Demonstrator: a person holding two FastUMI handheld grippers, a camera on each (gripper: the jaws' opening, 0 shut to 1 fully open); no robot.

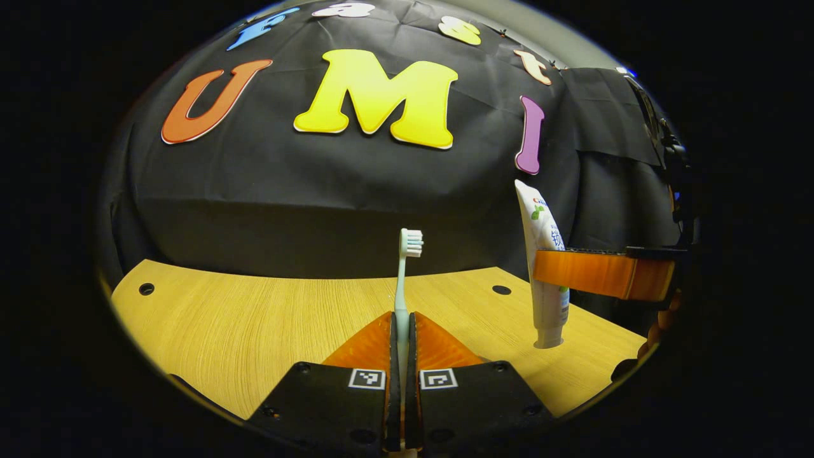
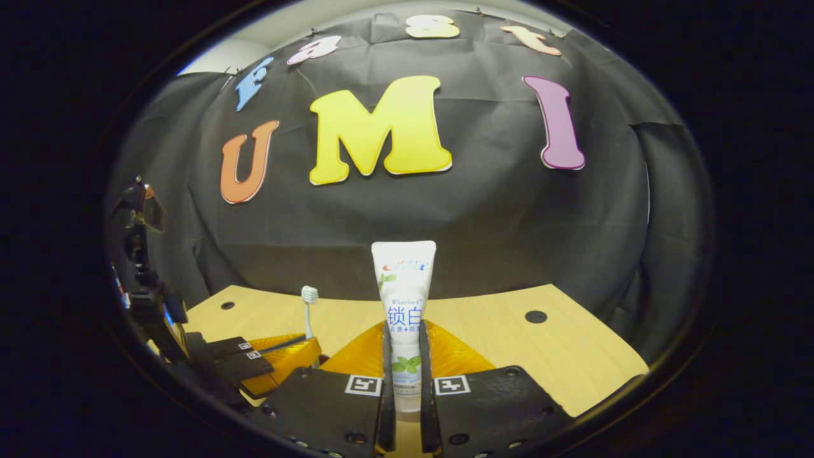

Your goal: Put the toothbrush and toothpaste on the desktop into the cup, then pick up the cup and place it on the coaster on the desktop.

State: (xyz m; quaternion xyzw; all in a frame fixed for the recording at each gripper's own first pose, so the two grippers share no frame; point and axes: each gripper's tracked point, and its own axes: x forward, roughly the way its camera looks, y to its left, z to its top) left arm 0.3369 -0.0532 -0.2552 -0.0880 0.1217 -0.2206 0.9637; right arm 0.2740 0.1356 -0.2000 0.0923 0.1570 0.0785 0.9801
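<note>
The toothbrush point(image 1: 402, 289) stands upright at the bottom centre of the left gripper view, its handle pinched between the two fingers of the left gripper point(image 1: 402, 331), which are pressed together on it. The bristled head rises above the fingers to mid-frame, against the dark wall cloth. The same gripper point(image 2: 280, 356) shows low at the left of the right gripper view, with the brush point(image 2: 309, 315) sticking up out of it.

The toothpaste point(image 2: 404, 312) is held the same way by the right gripper point(image 2: 404, 369): in the right gripper view the tube stands upright at bottom centre, both fingers closed against its sides, its flat crimped end on top and the cap end down between the fingers. In the left gripper view that tube point(image 1: 547, 273) hangs at the right of the frame, cap end down above the desktop point(image 1: 254, 318), with one finger of the right gripper point(image 1: 598, 272) crossing it as a band.

Beyond both grippers lies the bare wooden desktop point(image 2: 559, 356), with a few dark round holes near its far edge, and behind it the black cloth.

As for progress, both items appear lifted off the desktop and in hand, so the pick-up looks done. I see neither cup nor coaster from these angles. What is left, by my reading: dropping both items into the cup, then carrying the cup to the coaster.
</note>
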